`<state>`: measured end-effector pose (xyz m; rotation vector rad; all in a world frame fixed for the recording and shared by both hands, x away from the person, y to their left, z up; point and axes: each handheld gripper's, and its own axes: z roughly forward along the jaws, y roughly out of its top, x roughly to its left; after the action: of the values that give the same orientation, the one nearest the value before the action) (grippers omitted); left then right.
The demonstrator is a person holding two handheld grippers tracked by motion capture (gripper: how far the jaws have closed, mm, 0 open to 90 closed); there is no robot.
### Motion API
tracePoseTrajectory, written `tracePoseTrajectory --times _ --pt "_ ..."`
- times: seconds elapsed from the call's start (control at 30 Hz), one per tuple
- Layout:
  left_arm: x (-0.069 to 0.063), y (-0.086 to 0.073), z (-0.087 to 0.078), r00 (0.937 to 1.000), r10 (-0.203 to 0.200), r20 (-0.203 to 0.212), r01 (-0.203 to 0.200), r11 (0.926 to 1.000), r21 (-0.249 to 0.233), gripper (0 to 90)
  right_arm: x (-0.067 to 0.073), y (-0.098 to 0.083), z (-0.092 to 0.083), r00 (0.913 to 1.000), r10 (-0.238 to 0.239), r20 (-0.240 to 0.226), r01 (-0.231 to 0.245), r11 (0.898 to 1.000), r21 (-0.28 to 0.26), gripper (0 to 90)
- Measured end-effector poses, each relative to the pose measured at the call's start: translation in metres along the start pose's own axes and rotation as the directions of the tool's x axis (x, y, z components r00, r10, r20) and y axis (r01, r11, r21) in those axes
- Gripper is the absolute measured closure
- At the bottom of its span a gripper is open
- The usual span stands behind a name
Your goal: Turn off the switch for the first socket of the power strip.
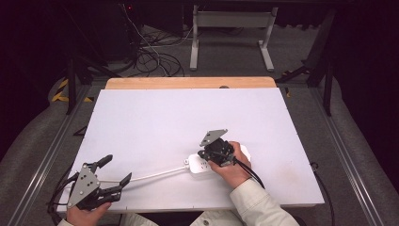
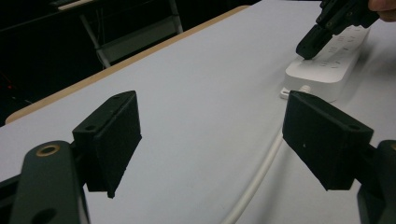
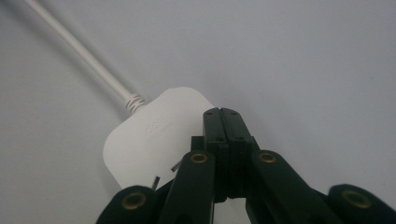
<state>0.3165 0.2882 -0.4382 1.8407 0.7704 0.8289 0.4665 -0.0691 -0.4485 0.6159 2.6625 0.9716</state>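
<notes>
White plastic, long and flat, the power strip [image 1: 207, 164] lies on the pale grey counter [image 1: 188, 117] toward the person's right, near the front edge. Its round white cord [image 1: 150, 176] runs from the strip's left end across the counter toward the left gripper [image 1: 115, 170] and passes between that gripper's tips in the high view.

Above the strip, the right gripper [image 1: 205, 154] is held in the person's right hand [image 1: 233, 169] and points down at the socket face. Its fingers are pressed together with nothing between them; in the right gripper view the closed black tips [image 3: 221, 122] sit over the strip's rounded end, beside the ribbed sleeve where the cord enters. Whether the tips actually touch the plastic cannot be told.

Well apart from the strip, at the front left corner of the counter, the left gripper rests low in the left hand. Its fingers [image 2: 112, 140] stand wide apart and empty, and in the left gripper view the cord lies on the counter in the gap between them, near the right-hand pad
</notes>
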Motion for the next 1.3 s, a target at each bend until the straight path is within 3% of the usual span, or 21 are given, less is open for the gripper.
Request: tracePoseTrajectory --times 1.03,1.3 --pt "0.0002 0.0000 0.0009 1.0000 0.006 0.000 -0.006 1.0000 0.002 20.0 0.0038 -0.0053 0.0028 0.9996 -0.001 0.029 0.002 1.000 -0.021 90.0" --pt "-0.0003 0.0001 0.0009 1.0000 0.008 0.001 -0.008 1.0000 0.003 20.0 0.0081 -0.0066 0.0042 0.9983 -0.012 0.057 0.013 1.000 -0.022 90.0"
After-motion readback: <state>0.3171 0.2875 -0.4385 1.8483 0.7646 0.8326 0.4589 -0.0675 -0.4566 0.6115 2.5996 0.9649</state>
